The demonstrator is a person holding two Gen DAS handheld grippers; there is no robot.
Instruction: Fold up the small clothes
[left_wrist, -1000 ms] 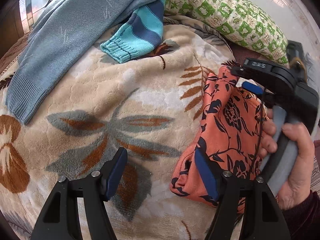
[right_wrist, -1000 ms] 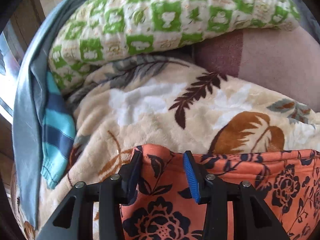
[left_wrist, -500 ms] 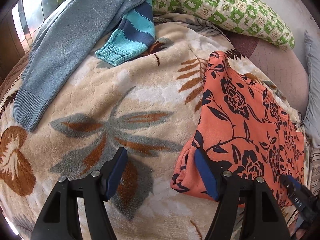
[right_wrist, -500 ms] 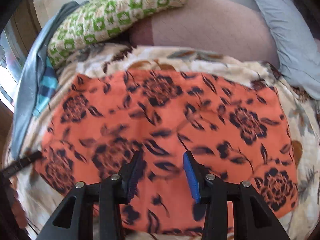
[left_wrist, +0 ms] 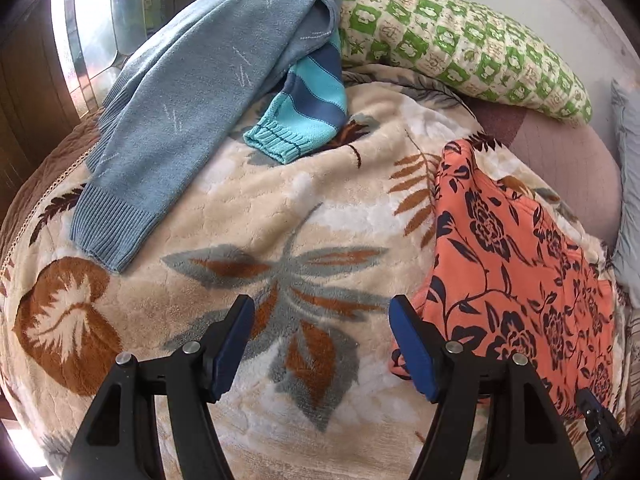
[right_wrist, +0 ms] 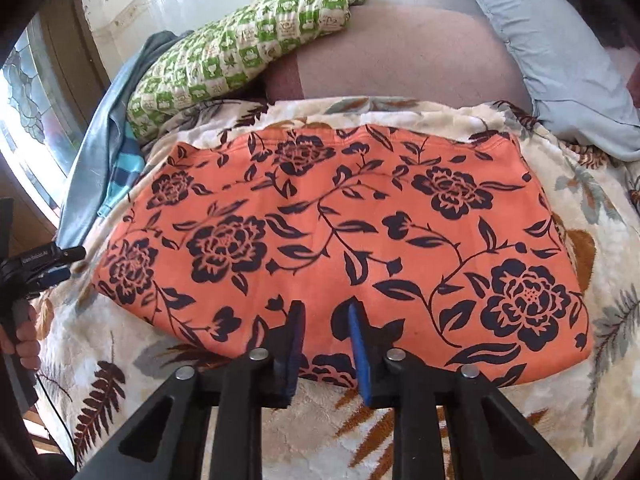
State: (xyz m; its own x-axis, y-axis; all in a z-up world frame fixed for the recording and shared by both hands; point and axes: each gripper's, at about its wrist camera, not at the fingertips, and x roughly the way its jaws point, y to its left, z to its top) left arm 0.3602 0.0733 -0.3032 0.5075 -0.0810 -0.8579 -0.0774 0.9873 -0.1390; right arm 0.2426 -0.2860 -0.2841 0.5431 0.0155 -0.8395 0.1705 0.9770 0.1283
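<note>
An orange garment with dark flowers (right_wrist: 340, 224) lies folded flat on the leaf-patterned blanket (left_wrist: 248, 208). My right gripper (right_wrist: 326, 312) hovers over its near edge; the jaws are closing to a narrow gap, with the cloth showing flat beneath them and not pinched. My left gripper (left_wrist: 320, 308) stands wide open over the bare blanket, its right finger (left_wrist: 412, 344) beside the garment's left corner (left_wrist: 404, 364). Nothing is between the left fingers. The left tool (right_wrist: 40, 264) and a hand on it show at the edge of the right wrist view.
A grey-blue sweater (left_wrist: 192, 92) and a striped teal sleeve (left_wrist: 308, 108) lie at the blanket's far left. A green checked pillow (left_wrist: 460, 44) sits behind, with a pale blue pillow (right_wrist: 552, 48) to the right. A window (left_wrist: 100, 32) is at the left.
My right gripper drew back from the garment's far edge to its near edge, leaving the cloth spread flat, and its jaws narrowed. The left gripper shifted slightly off the garment's corner.
</note>
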